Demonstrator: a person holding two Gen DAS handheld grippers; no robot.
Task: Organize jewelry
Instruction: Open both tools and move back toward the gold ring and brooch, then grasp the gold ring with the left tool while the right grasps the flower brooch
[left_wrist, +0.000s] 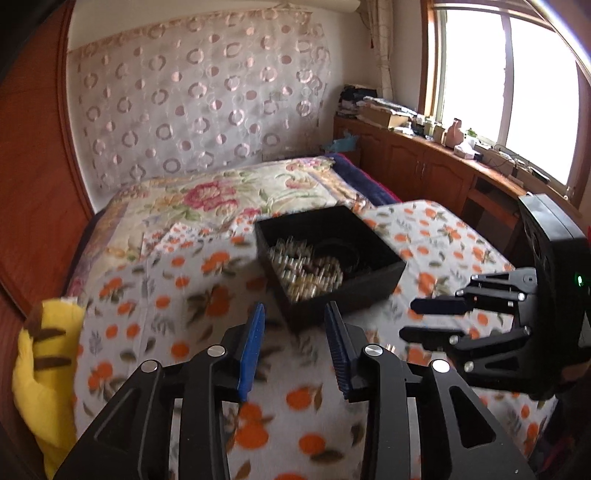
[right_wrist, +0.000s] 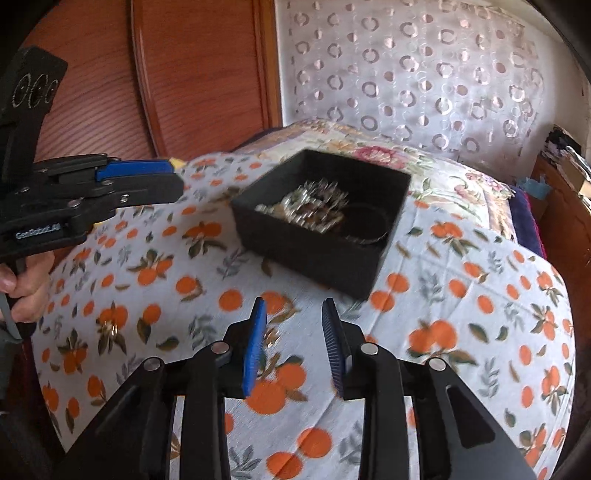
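A black square box (left_wrist: 351, 295) (right_wrist: 306, 251) sits on the orange-print cloth and holds a heap of gold and silver jewelry (left_wrist: 306, 269) (right_wrist: 310, 206) and a dark bangle (right_wrist: 369, 225). My left gripper (left_wrist: 295, 310) hovers open just short of the box's near corner, with only cloth between its blue pads. My right gripper (right_wrist: 293, 306) is open too, in front of the box. A small gold piece (right_wrist: 271, 336) (left_wrist: 388, 347) lies on the cloth beside its left finger. A gold ring (right_wrist: 110, 328) lies further left. Each gripper shows in the other's view: right (left_wrist: 410, 321), left (right_wrist: 177, 179).
The cloth covers a bed with a floral quilt (left_wrist: 221, 192) behind the box. A yellow plush toy (left_wrist: 44, 362) lies at the left edge. A wooden cabinet with clutter (left_wrist: 424, 147) runs under the window. A hand (right_wrist: 26, 284) holds the left gripper's handle.
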